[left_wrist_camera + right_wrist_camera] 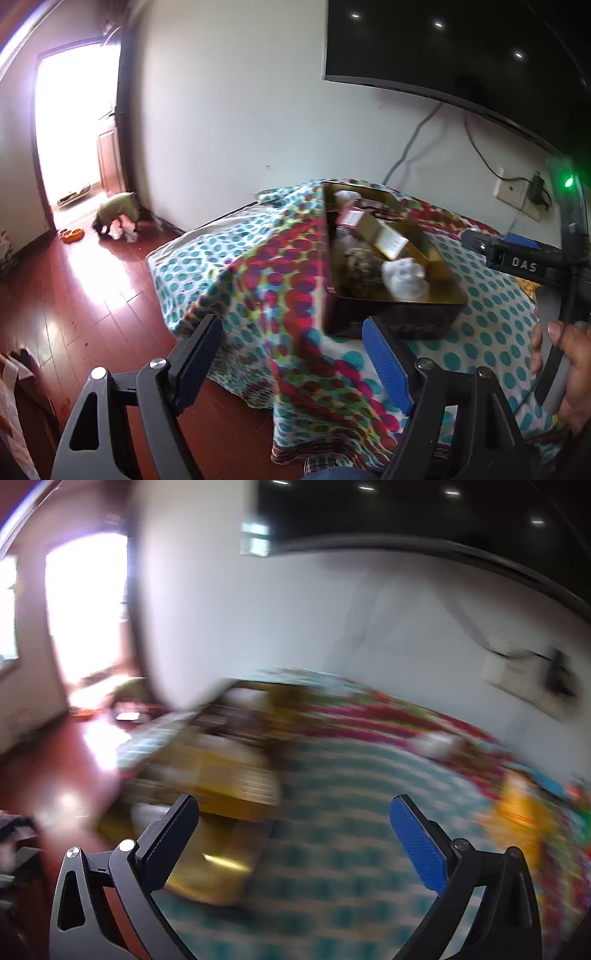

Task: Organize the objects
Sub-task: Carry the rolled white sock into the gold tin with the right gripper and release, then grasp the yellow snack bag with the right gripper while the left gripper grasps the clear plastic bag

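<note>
A gold metal tin (439,269) stands open on the table's dotted cloth (280,266). It holds a gold box (376,230), a brownish lump (360,267) and white wrapped items (404,278). My left gripper (291,350) is open and empty, just short of the tin's near wall. The right gripper's body (517,258) shows at the right edge, held by a hand (569,373). In the blurred right wrist view my right gripper (295,830) is open and empty above the cloth (351,830), with the tin (221,771) ahead to its left.
A wall-mounted TV (461,48) hangs above the table, with cables and a wall socket (513,188) below it. Red wooden floor (74,295) lies to the left, with a dog (118,218) and bowls by a bright doorway (74,125). A yellow object (517,812) lies at right.
</note>
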Demonstrator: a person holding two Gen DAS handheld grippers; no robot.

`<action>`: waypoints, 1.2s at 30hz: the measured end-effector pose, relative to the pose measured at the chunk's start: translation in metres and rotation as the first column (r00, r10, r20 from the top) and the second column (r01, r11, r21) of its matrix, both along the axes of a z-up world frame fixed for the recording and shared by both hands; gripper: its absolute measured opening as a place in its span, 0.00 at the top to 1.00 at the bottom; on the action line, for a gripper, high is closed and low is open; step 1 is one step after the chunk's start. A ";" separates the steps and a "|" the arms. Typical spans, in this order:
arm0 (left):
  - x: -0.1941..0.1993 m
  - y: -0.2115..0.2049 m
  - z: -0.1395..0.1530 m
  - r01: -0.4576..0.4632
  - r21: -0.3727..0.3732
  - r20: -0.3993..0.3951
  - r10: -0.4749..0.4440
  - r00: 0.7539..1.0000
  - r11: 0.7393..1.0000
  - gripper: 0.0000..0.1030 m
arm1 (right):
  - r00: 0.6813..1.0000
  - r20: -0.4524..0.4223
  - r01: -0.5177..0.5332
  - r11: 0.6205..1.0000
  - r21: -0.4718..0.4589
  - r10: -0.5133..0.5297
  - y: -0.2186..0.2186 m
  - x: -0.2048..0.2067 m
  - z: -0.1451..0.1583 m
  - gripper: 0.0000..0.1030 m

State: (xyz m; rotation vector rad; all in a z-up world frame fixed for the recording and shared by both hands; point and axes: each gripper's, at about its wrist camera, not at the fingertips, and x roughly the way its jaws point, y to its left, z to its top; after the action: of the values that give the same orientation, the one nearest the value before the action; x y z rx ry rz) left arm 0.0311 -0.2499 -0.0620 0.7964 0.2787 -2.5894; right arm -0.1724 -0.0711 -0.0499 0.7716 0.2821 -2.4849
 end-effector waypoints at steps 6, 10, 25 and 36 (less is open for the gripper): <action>-0.015 0.034 -0.009 0.086 -0.008 0.038 -0.085 0.996 0.996 0.22 | 0.918 0.114 0.377 0.925 0.054 -0.381 0.124 -0.078 -0.039 0.00; -0.025 0.062 -0.018 0.154 -0.020 0.064 -0.153 0.986 0.988 0.22 | 0.854 0.189 0.491 0.871 0.015 -0.485 0.192 -0.108 -0.048 0.00; -0.045 0.132 -0.036 0.336 -0.050 0.135 -0.326 0.936 0.941 0.22 | 0.557 0.470 0.716 0.683 0.145 -0.684 0.170 -0.214 -0.068 0.00; -0.064 0.128 -0.029 0.336 -0.027 0.123 -0.331 0.936 0.941 0.22 | 0.708 0.320 0.640 0.763 0.087 -0.630 0.154 -0.201 -0.071 0.10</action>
State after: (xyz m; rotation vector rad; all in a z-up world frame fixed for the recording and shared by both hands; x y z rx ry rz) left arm -0.0325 -0.1218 -0.0914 1.0531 0.0481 -2.8335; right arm -0.3735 0.0831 -0.1205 1.4596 -0.1918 -2.8974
